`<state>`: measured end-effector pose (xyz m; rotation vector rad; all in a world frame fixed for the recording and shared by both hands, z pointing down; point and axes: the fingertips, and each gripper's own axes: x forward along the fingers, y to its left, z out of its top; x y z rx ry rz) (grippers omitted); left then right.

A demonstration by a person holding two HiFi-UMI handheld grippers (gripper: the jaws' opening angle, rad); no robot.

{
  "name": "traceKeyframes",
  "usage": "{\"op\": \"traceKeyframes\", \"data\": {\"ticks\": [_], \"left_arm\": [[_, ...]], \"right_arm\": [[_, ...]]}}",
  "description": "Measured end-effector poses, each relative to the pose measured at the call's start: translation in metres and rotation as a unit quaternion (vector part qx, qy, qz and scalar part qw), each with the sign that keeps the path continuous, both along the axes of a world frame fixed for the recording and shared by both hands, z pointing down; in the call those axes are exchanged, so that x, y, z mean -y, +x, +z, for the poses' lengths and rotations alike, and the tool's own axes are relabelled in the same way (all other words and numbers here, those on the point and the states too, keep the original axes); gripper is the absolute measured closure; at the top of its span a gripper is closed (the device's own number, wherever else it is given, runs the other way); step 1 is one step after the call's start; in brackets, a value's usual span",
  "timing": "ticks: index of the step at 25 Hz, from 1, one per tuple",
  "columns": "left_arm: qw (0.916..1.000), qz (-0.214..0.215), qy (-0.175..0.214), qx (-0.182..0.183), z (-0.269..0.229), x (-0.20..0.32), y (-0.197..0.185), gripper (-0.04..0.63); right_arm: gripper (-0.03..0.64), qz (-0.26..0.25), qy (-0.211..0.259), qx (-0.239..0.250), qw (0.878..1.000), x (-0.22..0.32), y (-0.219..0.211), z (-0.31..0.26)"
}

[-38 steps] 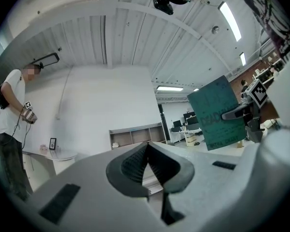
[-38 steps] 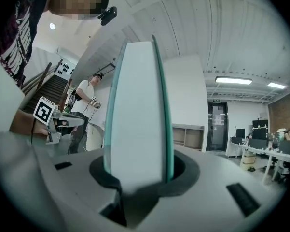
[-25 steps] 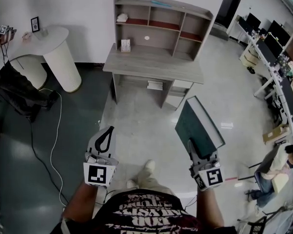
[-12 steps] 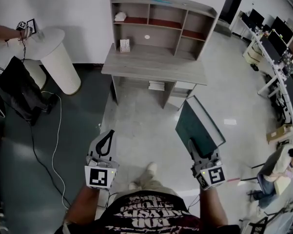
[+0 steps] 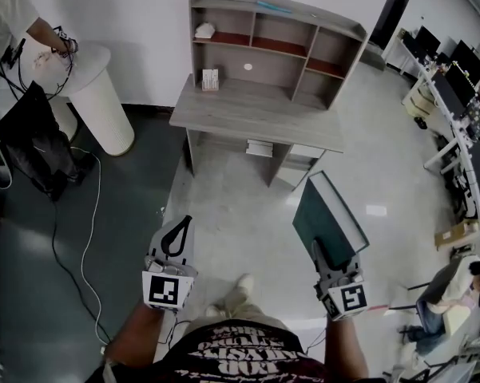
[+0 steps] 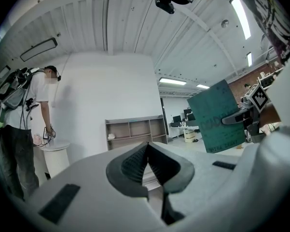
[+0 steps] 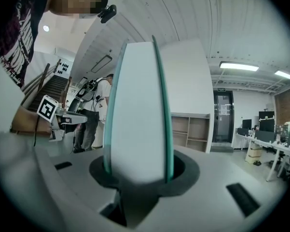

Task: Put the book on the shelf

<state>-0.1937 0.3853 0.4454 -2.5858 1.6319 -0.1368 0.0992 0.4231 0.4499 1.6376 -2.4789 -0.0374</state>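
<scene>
The shelf (image 5: 275,42) stands on the desk (image 5: 255,114), well ahead of me, so I should walk close before lifting the green book (image 5: 327,214) and keep it upright, edge-first toward a compartment. My right gripper (image 5: 320,250) clamps the book's lower end. My left gripper (image 5: 176,228) is closed on nothing.

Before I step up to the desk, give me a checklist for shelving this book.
1. Grip on book: ok. The right hand-held gripper has its jaws clamped on the page edge, and the book stands roughly upright.
2. Left hand-held gripper free: ok. Jaws together, nothing between them.
3. Free slot in shelf: ok. The middle upper compartment looks bare; a white object sits in the left one.
4. Shelf within reach: not ok. The desk is across the floor.
5. Cable underfoot: ok. It lies off to the left.
6. Slot tall enough: cannot tell.
</scene>
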Motion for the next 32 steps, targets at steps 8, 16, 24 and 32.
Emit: {"op": "traceKeyframes", "data": {"ticks": [8, 16, 24, 32], "left_arm": [[1.0, -0.006, 0.004, -0.006, -0.007, 0.025, 0.004, 0.589], [0.9999, 0.007, 0.009, 0.001, -0.006, 0.059, 0.024, 0.589], [0.9997, 0.02, 0.007, 0.011, -0.012, 0.098, 0.057, 0.589], [0.9995, 0.012, 0.016, 0.024, -0.021, 0.132, 0.078, 0.589]], "right_arm": [[0.454, 0.006, 0.012, 0.016, 1.0, 0.026, 0.011, -0.01], [0.454, 0.025, 0.018, 0.012, 0.999, 0.058, 0.037, -0.012], [0.454, 0.032, 0.019, 0.031, 0.999, 0.09, 0.068, -0.005], [0.454, 0.01, 0.026, 0.029, 0.999, 0.13, 0.079, -0.007]]}}
